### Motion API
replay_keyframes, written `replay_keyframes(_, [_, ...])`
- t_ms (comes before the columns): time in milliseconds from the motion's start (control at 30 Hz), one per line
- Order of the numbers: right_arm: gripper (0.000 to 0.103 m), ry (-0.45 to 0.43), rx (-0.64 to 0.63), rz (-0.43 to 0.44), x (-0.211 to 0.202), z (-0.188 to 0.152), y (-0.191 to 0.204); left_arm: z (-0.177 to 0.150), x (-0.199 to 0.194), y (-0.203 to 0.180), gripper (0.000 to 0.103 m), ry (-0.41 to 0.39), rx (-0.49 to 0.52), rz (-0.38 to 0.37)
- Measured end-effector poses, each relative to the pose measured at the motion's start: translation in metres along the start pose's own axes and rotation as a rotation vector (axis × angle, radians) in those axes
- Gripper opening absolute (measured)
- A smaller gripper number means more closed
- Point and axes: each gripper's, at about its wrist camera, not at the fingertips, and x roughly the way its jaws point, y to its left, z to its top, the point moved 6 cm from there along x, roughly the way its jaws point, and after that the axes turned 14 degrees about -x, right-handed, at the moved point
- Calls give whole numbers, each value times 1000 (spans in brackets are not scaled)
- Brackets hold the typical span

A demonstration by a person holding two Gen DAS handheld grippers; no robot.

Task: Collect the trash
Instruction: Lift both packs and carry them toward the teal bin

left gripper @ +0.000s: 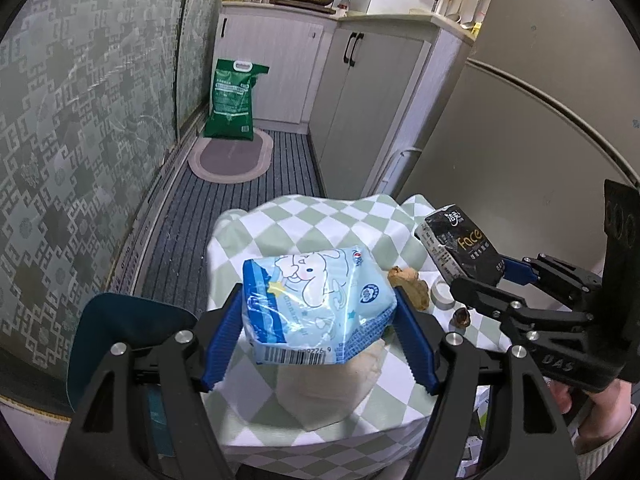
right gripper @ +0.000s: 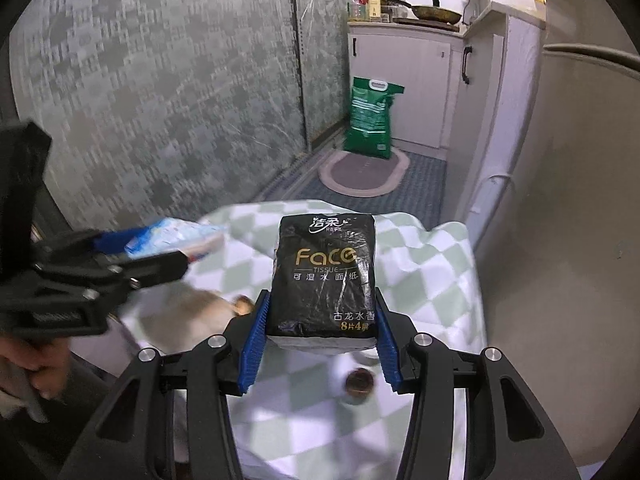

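Observation:
A light blue tissue pack [left gripper: 316, 304] with a cartoon print hangs above the green-and-white checked tablecloth [left gripper: 304, 220], and my left gripper [left gripper: 318, 296] is shut on its two sides. To its right, my right gripper [left gripper: 492, 276] is shut on a black "Face" tissue pack [left gripper: 460, 244]. In the right wrist view the black pack [right gripper: 324, 276] stands upright between the blue pads of the right gripper [right gripper: 322, 300], lifted off the cloth. The left gripper [right gripper: 176, 252] with the blue pack [right gripper: 176, 236] shows blurred at the left. A hand holds each gripper.
On the cloth lie a crumpled beige paper [left gripper: 328, 392], a brown scrap [left gripper: 410, 288], a small white cup [left gripper: 442, 294] and a brown round bit [left gripper: 462, 317]. A green sack [left gripper: 234, 100] and an oval mat [left gripper: 232, 156] sit on the floor ahead. A fridge [left gripper: 540, 120] stands to the right.

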Motion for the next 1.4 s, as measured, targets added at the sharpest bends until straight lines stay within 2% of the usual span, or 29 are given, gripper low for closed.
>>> replay_keyframes(400, [49, -73, 135, 189, -2, 37, 28, 19, -24, 42, 73, -49, -26, -3])
replay_keyframes(867, [50, -41, 119, 279, 35, 72, 81, 41, -49, 117, 73, -84, -117, 60])
replay_keyframes(1167, [50, 10, 98, 333, 63, 87, 116, 37, -45, 164, 73, -41, -153, 137])
replay_keyframes(1400, [50, 73, 68, 377, 86, 96, 148, 27, -35, 198, 73, 30, -179, 194])
